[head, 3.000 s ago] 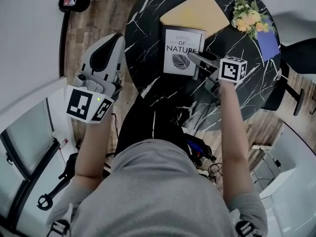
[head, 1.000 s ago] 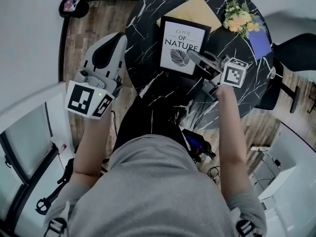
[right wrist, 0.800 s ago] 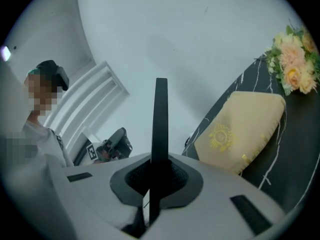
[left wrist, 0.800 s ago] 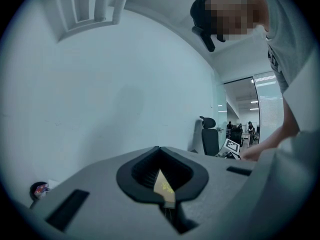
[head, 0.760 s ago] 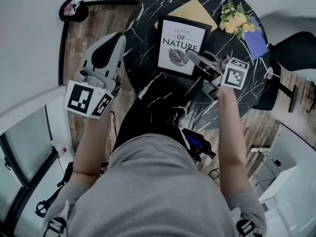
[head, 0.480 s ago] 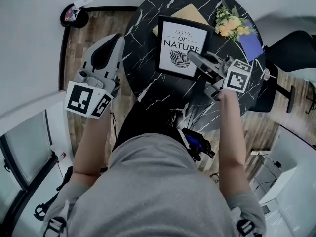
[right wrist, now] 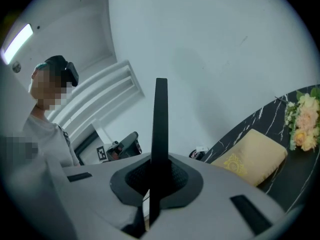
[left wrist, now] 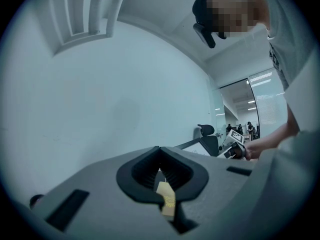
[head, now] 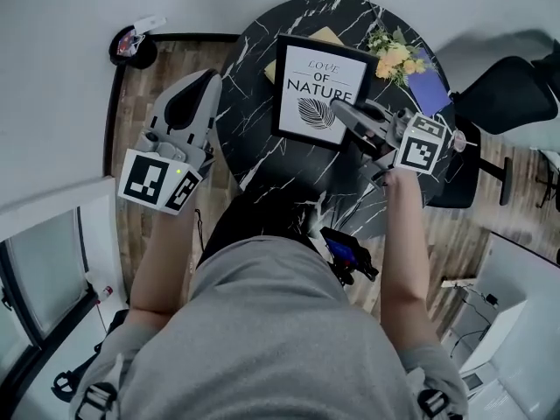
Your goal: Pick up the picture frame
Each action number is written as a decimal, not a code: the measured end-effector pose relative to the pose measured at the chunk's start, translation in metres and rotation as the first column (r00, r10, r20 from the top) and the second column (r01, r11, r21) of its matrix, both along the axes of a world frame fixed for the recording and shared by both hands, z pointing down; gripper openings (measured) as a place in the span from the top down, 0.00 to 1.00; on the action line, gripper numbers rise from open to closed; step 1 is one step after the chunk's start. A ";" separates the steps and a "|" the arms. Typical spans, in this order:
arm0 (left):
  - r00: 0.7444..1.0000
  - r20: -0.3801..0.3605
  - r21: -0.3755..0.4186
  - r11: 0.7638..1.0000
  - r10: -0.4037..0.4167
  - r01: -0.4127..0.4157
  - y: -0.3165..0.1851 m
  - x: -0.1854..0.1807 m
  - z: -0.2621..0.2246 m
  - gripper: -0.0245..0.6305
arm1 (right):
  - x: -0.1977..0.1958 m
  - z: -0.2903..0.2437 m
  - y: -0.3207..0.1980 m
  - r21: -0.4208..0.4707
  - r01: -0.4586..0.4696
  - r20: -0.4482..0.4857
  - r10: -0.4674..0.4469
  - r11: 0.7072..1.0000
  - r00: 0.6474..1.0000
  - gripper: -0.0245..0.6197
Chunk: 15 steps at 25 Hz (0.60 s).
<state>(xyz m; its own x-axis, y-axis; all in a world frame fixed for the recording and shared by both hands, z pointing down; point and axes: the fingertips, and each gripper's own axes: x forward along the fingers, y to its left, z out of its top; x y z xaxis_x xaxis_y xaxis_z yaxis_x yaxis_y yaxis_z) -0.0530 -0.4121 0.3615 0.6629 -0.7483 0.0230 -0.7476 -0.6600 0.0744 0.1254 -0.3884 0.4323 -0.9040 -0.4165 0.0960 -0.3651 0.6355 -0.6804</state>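
One rectangular picture frame (head: 317, 86) | right gripper (head: 348, 116) clamped | round marble table (head: 249, 77)

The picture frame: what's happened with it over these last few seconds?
The right gripper, shut on the right edge of the picture frame, has lifted it off the black table toward the camera, so it now covers most of the yellow booklet. The left gripper stayed shut and empty beside the table; the flowers have not moved.
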 end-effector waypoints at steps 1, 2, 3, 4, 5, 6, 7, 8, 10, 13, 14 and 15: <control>1.000 -0.001 0.005 1.000 -0.002 0.002 0.001 -0.001 -0.003 0.95 | 0.000 -0.005 0.002 0.008 0.002 0.003 -0.002 1.000 1.000 0.91; 1.000 -0.002 0.009 1.000 -0.003 0.004 0.001 -0.001 -0.005 0.95 | 0.000 -0.009 0.003 0.015 0.006 0.005 -0.006 1.000 1.000 0.91; 1.000 -0.002 0.013 1.000 -0.005 0.005 0.002 -0.002 -0.007 0.95 | -0.001 -0.012 0.004 0.021 0.009 0.006 -0.009 1.000 1.000 0.91; 1.000 -0.003 0.017 1.000 -0.006 0.006 0.002 -0.002 -0.009 0.95 | -0.001 -0.016 0.005 0.027 0.012 0.006 -0.012 1.000 1.000 0.91; 1.000 -0.004 0.021 1.000 -0.006 0.006 0.003 -0.002 -0.012 0.95 | -0.001 -0.019 0.005 0.033 0.014 0.004 -0.014 0.999 1.000 0.91; 1.000 -0.005 0.026 1.000 -0.006 0.006 0.003 -0.002 -0.014 0.95 | -0.001 -0.023 0.005 0.039 0.013 0.004 -0.014 0.999 1.000 0.91; 1.000 -0.007 0.030 1.000 -0.006 0.006 0.005 -0.003 -0.017 0.95 | -0.002 -0.027 0.006 0.046 0.013 0.005 -0.013 0.999 1.000 0.91; 1.000 -0.008 0.035 0.999 -0.004 0.004 0.006 -0.003 -0.020 0.95 | -0.002 -0.032 0.006 0.055 0.011 0.008 -0.012 0.998 1.000 0.91; 1.000 -0.009 0.046 0.999 0.000 0.000 0.008 -0.002 -0.028 0.95 | -0.003 -0.042 0.006 0.074 0.009 0.011 -0.010 0.997 1.000 0.91; 1.000 -0.012 0.063 0.998 0.005 -0.005 0.008 -0.001 -0.039 0.95 | -0.004 -0.060 0.004 0.106 0.004 0.015 -0.005 0.994 1.000 0.91; 1.000 -0.015 0.067 0.998 0.005 -0.004 0.008 -0.001 -0.042 0.95 | -0.004 -0.066 0.004 0.116 0.002 0.016 -0.004 0.993 1.000 0.91; 1.000 -0.018 0.069 0.998 0.004 -0.003 0.009 -0.002 -0.043 0.95 | -0.005 -0.071 0.005 0.126 0.001 0.017 -0.003 0.992 1.000 0.91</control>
